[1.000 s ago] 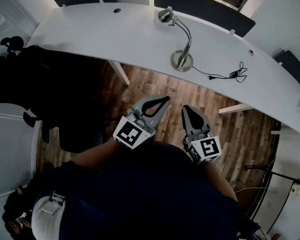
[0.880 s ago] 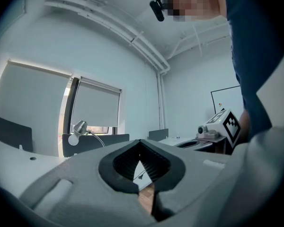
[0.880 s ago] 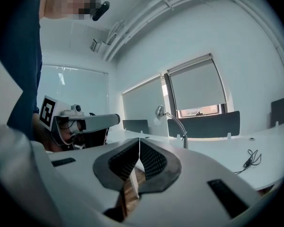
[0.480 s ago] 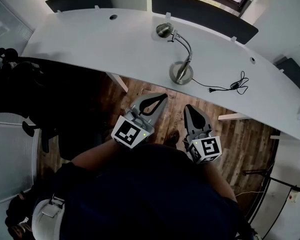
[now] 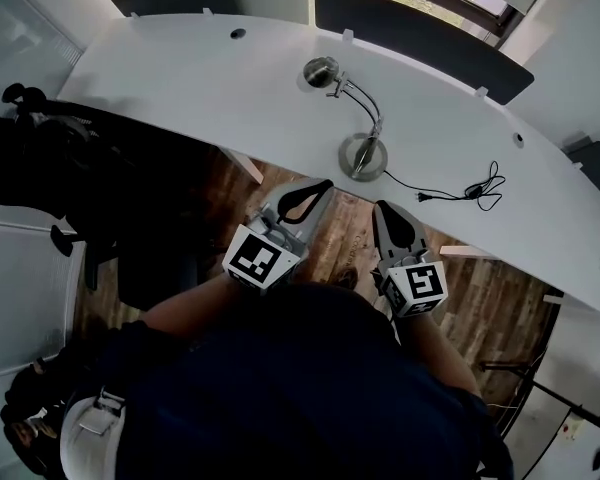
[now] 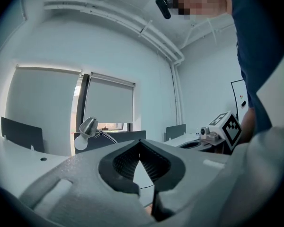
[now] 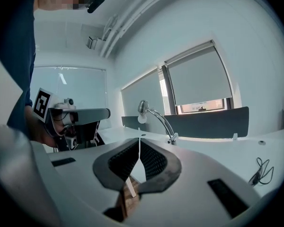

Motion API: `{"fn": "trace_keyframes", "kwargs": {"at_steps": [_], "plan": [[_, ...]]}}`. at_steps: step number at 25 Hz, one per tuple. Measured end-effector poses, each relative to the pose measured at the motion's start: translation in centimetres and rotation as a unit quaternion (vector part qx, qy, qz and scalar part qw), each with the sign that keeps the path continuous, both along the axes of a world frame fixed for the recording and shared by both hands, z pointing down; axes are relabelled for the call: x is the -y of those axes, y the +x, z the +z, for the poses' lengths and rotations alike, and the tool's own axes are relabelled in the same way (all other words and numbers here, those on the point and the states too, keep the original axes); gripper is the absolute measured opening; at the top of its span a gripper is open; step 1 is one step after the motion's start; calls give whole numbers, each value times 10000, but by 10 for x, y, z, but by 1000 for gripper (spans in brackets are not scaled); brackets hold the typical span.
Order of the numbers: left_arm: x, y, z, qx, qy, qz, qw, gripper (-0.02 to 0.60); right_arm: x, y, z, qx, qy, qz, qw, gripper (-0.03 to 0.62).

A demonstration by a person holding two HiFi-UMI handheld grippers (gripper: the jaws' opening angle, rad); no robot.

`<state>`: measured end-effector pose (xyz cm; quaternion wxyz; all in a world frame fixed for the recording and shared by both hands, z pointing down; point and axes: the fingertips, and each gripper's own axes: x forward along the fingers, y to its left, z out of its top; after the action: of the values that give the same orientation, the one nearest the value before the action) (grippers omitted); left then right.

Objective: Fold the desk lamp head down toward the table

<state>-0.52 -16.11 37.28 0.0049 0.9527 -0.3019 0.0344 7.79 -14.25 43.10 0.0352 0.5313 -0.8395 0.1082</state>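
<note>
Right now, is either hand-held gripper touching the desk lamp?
Apart. The head view shows the left hand-held gripper and right hand-held gripper short of the desk lamp, with bare desk between.

navy top (image 5: 300, 388) fills lower frame, forearms bare. left gripper (image 5: 320, 186), right gripper (image 5: 384, 210): grey plastic shells, black ribbed pads (image 6: 125, 162) round teardrop opening. white cube (image 5: 255, 258) with black square markers on each, mid-frame.

A black cable (image 5: 477, 190) lies loosely coiled. A dark chair (image 5: 40, 158), apparently an office type, stands on the wooden floor (image 5: 490, 288).
</note>
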Motion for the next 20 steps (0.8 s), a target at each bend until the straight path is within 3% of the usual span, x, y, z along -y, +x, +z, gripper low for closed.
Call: {"fn": "trace_keyframes", "kwargs": {"at_steps": [15,20], "plan": [[59,11,-8,298,308,-609,9972,8,64,24,28,-209,-107,-130,9996,16],[78,15,-13,578,605,-747,9937,8,86,30,47,-449,-194,-156,9987,60]]}}
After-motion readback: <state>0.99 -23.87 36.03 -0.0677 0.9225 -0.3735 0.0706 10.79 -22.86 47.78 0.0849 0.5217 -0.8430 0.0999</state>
